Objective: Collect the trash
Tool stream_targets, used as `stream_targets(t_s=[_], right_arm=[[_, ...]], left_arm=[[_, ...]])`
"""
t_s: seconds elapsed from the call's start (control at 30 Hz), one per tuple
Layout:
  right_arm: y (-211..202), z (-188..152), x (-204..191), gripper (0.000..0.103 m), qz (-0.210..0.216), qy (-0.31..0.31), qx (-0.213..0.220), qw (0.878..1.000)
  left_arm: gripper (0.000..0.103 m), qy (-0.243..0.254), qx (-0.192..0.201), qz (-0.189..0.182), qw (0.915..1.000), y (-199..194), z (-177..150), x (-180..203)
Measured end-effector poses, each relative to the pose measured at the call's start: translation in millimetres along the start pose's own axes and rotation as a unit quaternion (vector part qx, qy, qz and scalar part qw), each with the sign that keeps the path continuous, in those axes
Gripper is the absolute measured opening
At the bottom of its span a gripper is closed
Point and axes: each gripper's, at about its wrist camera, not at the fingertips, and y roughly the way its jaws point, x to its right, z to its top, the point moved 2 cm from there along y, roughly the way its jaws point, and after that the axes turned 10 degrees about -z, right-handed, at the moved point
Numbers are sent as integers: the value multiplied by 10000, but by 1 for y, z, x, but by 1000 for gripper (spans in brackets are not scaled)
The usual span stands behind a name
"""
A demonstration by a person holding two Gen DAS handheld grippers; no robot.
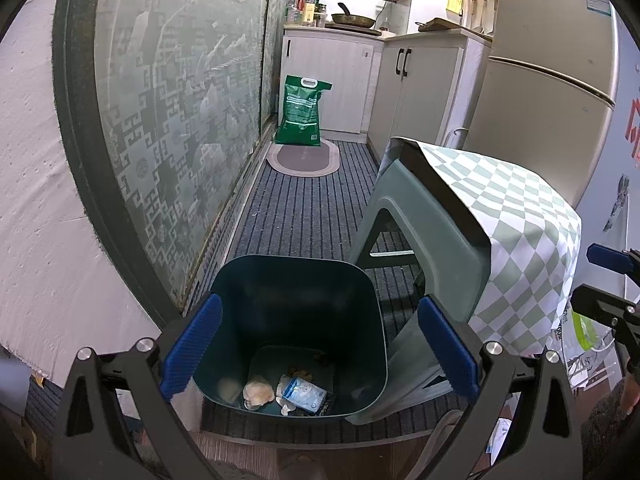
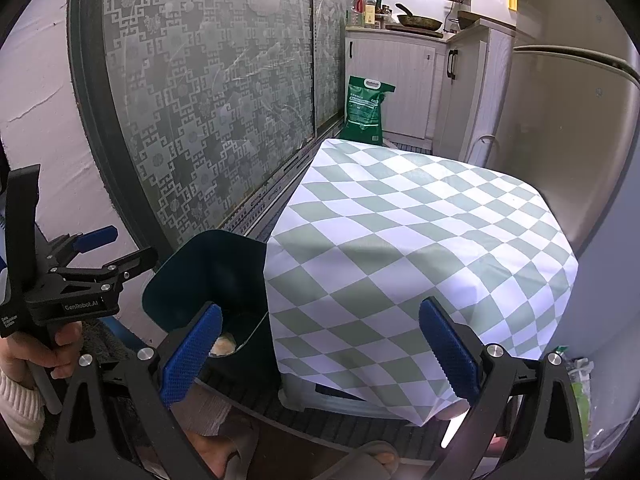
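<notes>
Tongs on both sides gape wide and empty. Left gripper (image 1: 320, 344) hangs directly over the dark bin (image 1: 240, 280), where wrappers and scraps (image 1: 286, 390) lie at the bottom; right gripper (image 2: 320, 344) faces the bare checkered cloth (image 2: 420, 248) beside it. No loose trash shows beyond; the left looks nearer the bin.

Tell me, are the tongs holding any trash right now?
No. Both the left tongs and the right tongs are open and hold nothing. The trash lies at the bottom of the bin.
</notes>
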Motion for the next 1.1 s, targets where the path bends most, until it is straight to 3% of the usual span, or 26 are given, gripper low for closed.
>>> stream_targets(t_s=[1.1], right_arm=[[1, 1, -2, 99, -21, 16, -21, 10000]], left_arm=[[100, 4, -10, -11, 10000, 0, 1, 0]])
